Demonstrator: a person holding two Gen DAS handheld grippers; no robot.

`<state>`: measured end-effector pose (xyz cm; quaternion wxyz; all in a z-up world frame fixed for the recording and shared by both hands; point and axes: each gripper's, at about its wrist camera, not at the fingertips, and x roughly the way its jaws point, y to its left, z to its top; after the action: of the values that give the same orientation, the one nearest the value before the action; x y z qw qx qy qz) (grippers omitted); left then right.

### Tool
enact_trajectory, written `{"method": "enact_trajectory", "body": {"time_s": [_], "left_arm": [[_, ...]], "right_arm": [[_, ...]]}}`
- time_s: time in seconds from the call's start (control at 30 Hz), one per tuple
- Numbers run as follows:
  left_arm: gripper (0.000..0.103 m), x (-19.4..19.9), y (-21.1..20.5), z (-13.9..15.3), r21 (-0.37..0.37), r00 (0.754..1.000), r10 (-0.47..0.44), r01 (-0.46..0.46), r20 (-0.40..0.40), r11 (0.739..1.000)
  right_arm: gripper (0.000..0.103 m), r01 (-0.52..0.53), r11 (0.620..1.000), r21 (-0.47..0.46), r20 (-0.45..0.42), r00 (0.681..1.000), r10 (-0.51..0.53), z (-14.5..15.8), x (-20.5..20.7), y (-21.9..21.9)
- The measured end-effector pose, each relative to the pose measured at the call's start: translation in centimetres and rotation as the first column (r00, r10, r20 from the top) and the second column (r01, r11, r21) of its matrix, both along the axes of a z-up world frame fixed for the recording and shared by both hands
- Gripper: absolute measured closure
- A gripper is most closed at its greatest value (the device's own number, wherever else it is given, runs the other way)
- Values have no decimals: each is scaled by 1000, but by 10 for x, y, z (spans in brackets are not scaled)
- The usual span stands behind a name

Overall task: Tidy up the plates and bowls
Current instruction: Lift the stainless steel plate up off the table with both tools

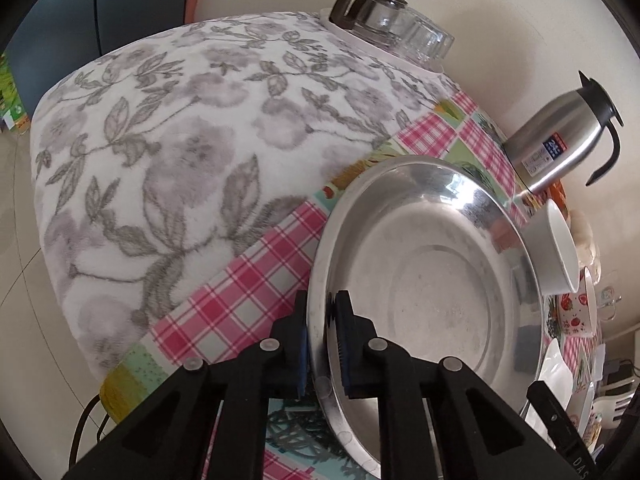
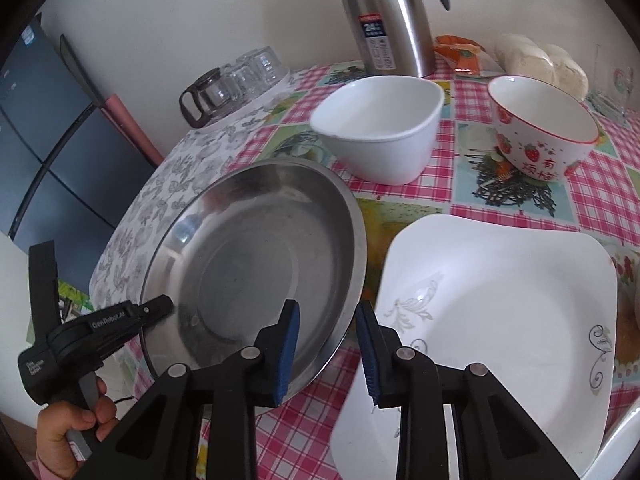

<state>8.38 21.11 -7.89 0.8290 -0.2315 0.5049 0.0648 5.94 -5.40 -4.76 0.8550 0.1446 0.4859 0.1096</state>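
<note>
Left gripper point(image 1: 320, 340): jaws clamped on the near rim of the steel plate point(image 1: 424, 276), one pad outside the rim, one inside the well. In the right wrist view the same tool bites the plate's left edge, with the person's hand point(image 2: 80, 432) on its handle.

Right gripper point(image 2: 327, 354): jaws apart, nothing between the pads. They straddle the gap between the steel plate's right rim and the left edge of the square white plate point(image 2: 492, 336). The left pad sits over the steel rim; contact can't be confirmed.

Steel plate lies on the checked tablecloth point(image 2: 600, 196), just beside the square white plate, near the table's front edge. Whether its rim is lifted off the cloth, cannot tell. Behind them, toward the wall edge: white bowl point(image 2: 380, 132), then strawberry bowl point(image 2: 544, 128) to its right, well apart from the plates. A steel thermos jug point(image 2: 384, 16) stands at the back, with upturned glasses point(image 2: 240, 76) on a tray at the back left corner, beyond the floral towel point(image 1: 160, 160).

Step, as judged: steel plate just pinched for pickup; stacking of plates likely. Next move calls for lifting the plate by its rim while keeping it level, since a single-edge grip on a wide, slick metal plate can pivot or slip. Then carry it over the square plate or a clear spot. The right gripper could take the opposite rim for support.
</note>
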Motion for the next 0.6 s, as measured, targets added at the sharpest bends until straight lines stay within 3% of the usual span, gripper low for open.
{"method": "enact_trajectory", "body": {"time_s": [0.43, 0.6], "left_arm": [[90, 1, 0, 0, 11, 1000, -5, 5, 10, 1000], [91, -1, 1, 1, 14, 1000, -3, 3, 18, 1000]], "right_arm": [[72, 2, 1000, 12, -52, 999, -2, -21, 11, 15], [78, 4, 1000, 18, -33, 999, -3, -17, 9, 14]]}}
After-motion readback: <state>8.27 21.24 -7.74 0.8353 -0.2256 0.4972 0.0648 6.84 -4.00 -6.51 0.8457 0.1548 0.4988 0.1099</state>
